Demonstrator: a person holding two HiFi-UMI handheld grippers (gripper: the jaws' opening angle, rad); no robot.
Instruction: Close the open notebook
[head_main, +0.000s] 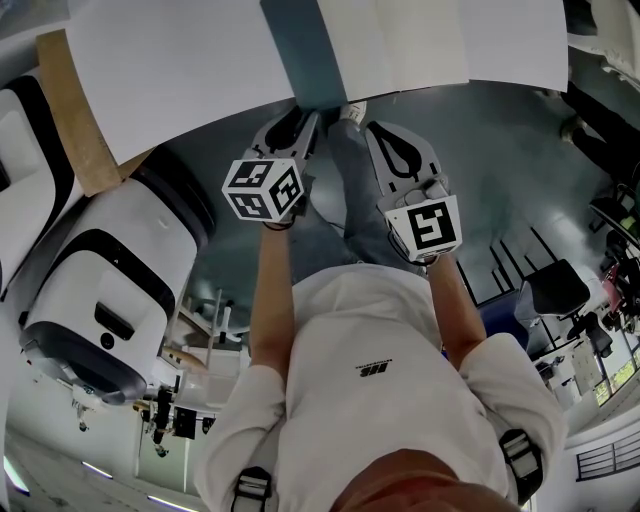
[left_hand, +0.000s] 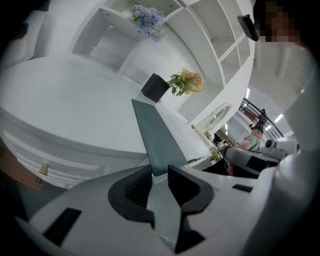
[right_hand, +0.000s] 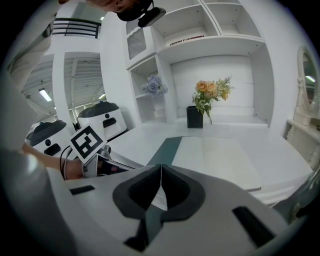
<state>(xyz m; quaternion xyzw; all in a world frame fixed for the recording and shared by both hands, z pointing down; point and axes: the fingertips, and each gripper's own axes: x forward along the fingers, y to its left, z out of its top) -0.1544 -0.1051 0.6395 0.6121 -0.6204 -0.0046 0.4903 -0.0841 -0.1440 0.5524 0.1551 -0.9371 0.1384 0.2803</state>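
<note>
Left claw (left_hand: 159, 172), jaws apart, at the edge of the notebook (left_hand: 155, 137).

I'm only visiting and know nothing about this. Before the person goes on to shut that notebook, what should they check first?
1. Notebook lies open, pages up: ok.
2. Left gripper has its jaws apart, lined up with the near edge of the teal cover: ok.
3. Cover edge actually between those jaws: cannot tell.
4. Right gripper is shut and holds nothing: ok.
5. Black vase stands far behind the notebook, likely clear of the cover's swing: ok.
</note>
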